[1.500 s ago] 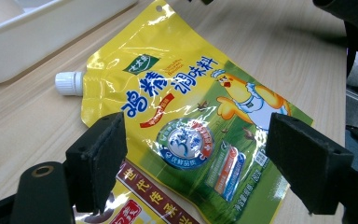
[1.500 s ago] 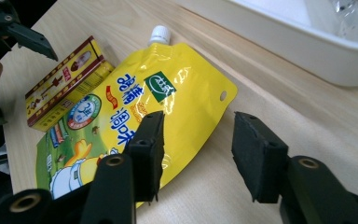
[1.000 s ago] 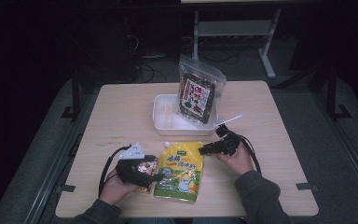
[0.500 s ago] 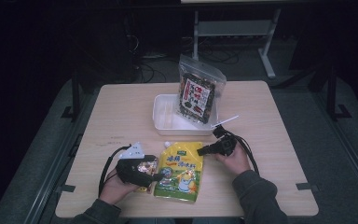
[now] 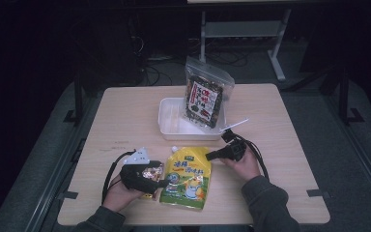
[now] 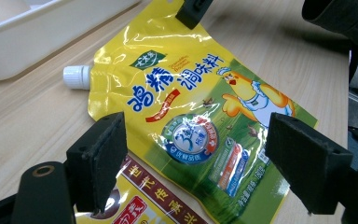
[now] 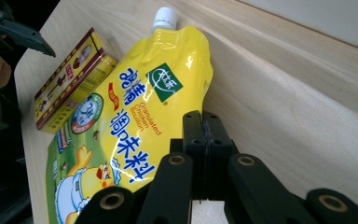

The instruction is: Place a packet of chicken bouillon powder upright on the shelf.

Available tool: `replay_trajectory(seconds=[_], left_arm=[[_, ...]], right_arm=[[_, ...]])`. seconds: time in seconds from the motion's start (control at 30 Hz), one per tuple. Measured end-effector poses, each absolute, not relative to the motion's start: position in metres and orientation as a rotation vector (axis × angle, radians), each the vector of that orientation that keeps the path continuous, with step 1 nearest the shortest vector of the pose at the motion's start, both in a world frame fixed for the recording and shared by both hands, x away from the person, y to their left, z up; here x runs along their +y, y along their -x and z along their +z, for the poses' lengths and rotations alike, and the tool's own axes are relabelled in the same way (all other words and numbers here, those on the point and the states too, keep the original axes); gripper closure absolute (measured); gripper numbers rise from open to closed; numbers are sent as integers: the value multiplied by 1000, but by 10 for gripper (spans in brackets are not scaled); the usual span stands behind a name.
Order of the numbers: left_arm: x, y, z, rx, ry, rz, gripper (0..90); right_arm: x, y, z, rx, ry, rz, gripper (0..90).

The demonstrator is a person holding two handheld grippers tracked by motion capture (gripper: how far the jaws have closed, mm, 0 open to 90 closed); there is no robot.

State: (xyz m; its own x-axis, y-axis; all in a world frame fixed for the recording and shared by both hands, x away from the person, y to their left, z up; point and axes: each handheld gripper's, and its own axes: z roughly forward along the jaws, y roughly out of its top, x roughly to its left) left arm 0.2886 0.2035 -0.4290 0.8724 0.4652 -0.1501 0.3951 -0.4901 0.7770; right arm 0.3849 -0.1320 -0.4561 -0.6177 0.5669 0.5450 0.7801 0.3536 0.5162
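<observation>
right gripper view: right tongs (image 7: pixel 204 122) pinch yellow pouch (image 7: pixel 121 140) edge (left tongs (image 6: pixel 193 154) gaping).

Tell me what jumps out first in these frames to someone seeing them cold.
The glossy yellow spouted pouch with a cartoon chick lies flat at the table's near edge, the right gripper shut on its top corner and the left gripper open at its left side. Behind it, a dark printed snack bag stands upright in a shallow white plastic tray. A small red-and-gold box lies against the pouch's left.
</observation>
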Motion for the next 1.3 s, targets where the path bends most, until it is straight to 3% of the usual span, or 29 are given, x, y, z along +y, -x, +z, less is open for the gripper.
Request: replay_trajectory(seconds=[1.3], left_arm=[[196, -293, -439, 643, -2160, 9, 222]], right_arm=[[-153, -346, -401, -2311, 1070, -1378, 895]])
